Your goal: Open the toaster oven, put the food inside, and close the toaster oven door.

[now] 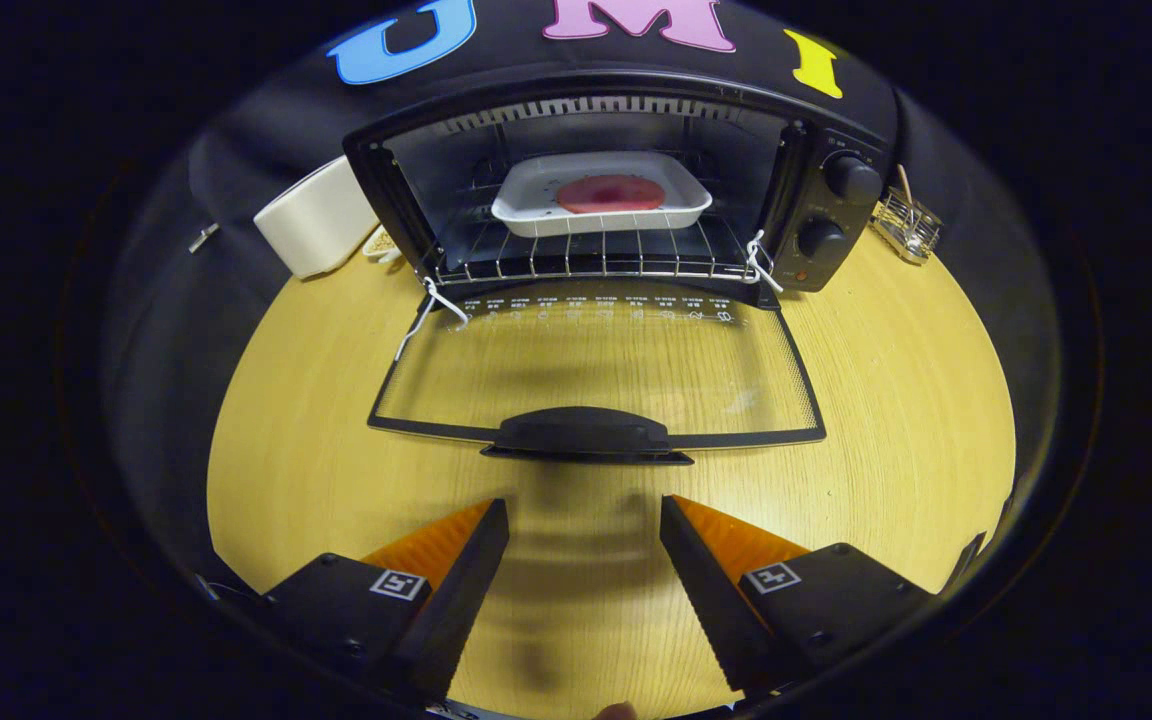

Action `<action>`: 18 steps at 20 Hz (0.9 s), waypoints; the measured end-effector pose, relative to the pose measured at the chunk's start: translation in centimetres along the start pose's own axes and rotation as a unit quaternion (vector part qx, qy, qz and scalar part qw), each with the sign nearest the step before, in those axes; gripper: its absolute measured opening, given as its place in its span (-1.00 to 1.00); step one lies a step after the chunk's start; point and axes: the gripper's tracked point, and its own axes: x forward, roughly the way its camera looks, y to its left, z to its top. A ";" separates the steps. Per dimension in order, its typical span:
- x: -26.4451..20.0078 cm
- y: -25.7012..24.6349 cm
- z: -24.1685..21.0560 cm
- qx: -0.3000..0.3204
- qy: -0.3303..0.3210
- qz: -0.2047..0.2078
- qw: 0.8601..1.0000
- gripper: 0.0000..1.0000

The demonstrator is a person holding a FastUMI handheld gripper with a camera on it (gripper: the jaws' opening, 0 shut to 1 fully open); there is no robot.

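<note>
A black toaster oven [826,215] stands at the back of the wooden table, its glass door [596,375] folded down flat toward me. Inside, a white tray [536,205] rests on the wire rack [586,260] and carries a round red piece of food [611,194]. The door's black handle [584,435] lies just ahead of my fingers. My gripper [584,515] hovers above the table a short way before that handle, open, with nothing between its fingers.
A white rounded appliance [316,220] sits left of the oven. A small wire holder [906,225] stands to the oven's right. Two black knobs [851,180] are on the oven's right panel. Bare wooden table [896,400] flanks the door.
</note>
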 end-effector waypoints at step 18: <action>0.6 -0.4 1.9 0.017 -0.018 -0.046 0.999 0.98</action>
